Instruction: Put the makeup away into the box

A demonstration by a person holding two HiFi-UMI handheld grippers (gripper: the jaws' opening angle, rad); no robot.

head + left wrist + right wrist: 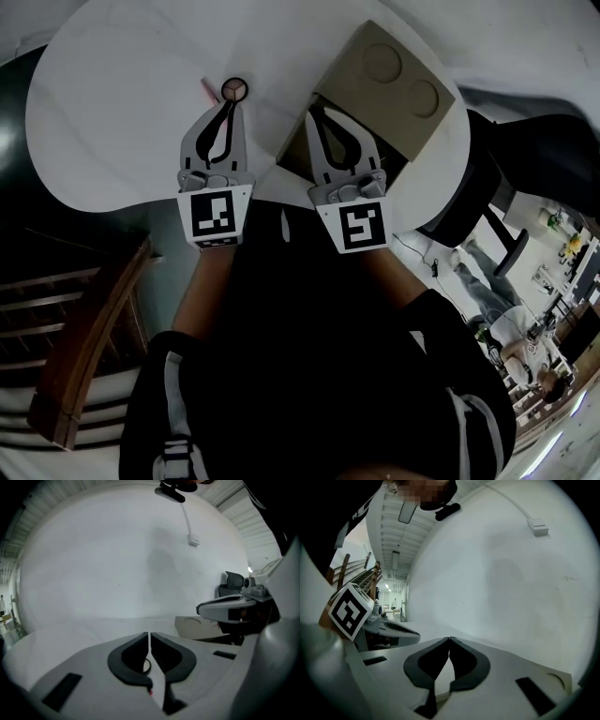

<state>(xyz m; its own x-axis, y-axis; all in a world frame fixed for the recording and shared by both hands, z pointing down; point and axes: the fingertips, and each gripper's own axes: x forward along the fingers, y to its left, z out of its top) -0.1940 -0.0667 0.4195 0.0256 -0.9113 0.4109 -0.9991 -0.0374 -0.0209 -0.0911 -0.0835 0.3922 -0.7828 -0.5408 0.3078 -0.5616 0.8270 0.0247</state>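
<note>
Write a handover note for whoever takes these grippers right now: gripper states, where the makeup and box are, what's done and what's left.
Left gripper: shut, empty, tips just short of the small round makeup item on the white table. A pink stick lies beside it.
Right gripper: shut, empty, at the cardboard box.
Done: nothing visibly packed; the box's inside is not shown.
Left: probably open the left jaws, grasp the round item, box it, then the stick.
</note>
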